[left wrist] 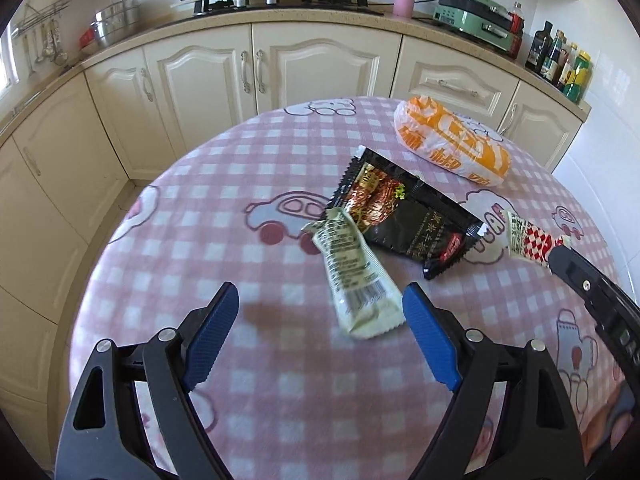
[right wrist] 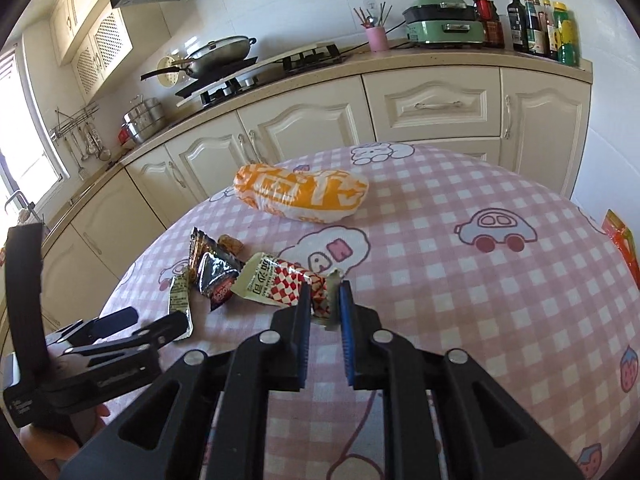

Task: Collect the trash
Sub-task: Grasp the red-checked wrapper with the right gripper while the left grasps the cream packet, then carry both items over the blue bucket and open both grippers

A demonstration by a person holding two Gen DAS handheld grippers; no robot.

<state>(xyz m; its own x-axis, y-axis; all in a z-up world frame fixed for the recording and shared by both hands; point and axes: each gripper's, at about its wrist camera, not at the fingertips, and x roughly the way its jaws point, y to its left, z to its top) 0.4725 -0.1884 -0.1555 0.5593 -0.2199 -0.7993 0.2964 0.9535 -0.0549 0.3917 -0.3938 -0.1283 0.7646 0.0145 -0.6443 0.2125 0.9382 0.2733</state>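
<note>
The right gripper point(right wrist: 325, 300) is clamped on the twisted end of a red-and-white checked wrapper point(right wrist: 280, 286) lying on the pink checked tablecloth point(right wrist: 460, 280). The left gripper point(left wrist: 320, 306) hangs spread wide, holding nothing, its blue pads either side of a pale green wrapper point(left wrist: 354, 276). Four pieces of trash lie together mid-table: those two wrappers, one black snack packet point(left wrist: 404, 216) and one orange-and-white bag point(left wrist: 452, 140) farther back.

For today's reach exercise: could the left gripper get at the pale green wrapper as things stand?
Probably yes. The left gripper is open, and the pale green wrapper lies flat on the table, its near end between the fingers with nothing in the way.
</note>
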